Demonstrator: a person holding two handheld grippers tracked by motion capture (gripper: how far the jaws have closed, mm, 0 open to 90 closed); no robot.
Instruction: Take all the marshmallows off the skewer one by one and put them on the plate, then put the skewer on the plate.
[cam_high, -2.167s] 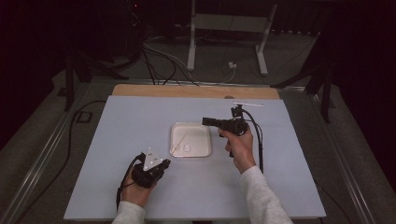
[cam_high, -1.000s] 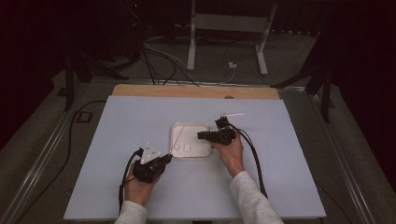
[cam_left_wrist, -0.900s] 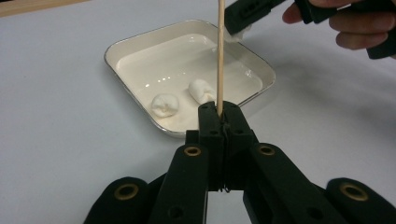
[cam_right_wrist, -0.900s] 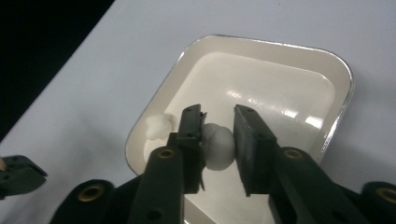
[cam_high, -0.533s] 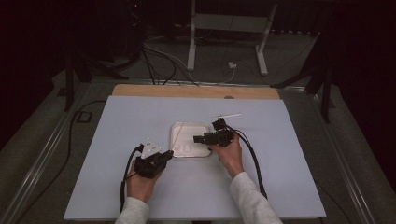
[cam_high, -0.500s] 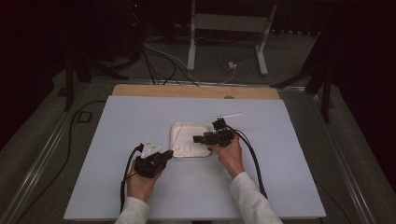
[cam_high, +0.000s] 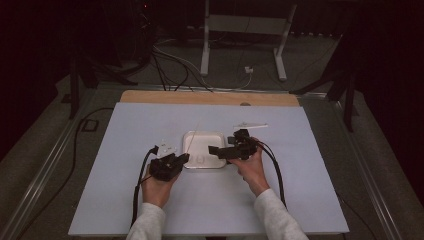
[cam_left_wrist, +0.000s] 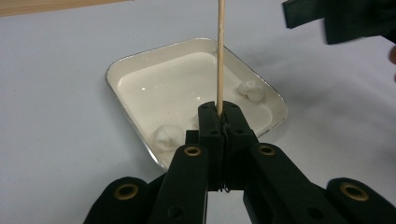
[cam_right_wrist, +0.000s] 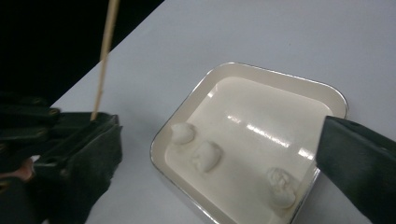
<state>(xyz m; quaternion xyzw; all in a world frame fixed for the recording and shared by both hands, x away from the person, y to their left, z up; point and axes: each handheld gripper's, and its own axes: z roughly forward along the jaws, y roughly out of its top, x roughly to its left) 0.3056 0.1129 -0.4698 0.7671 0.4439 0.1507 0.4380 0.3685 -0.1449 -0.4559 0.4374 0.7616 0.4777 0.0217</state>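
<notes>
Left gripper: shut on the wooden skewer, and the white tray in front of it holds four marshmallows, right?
Not four. The right gripper view shows three marshmallows in the white tray. The rest holds: the left gripper is shut on the wooden skewer.

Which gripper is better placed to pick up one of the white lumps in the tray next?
Right. The right gripper is open over the tray, while the left gripper is shut on the wooden stick.

Beyond the left hand-held gripper (cam_left_wrist: 218, 116), the wooden skewer (cam_left_wrist: 220, 51) runs out past the picture's top edge — its tip unseen — and the right hand-held gripper (cam_left_wrist: 343, 18) is blurred, cut off at the upper corner.
</notes>
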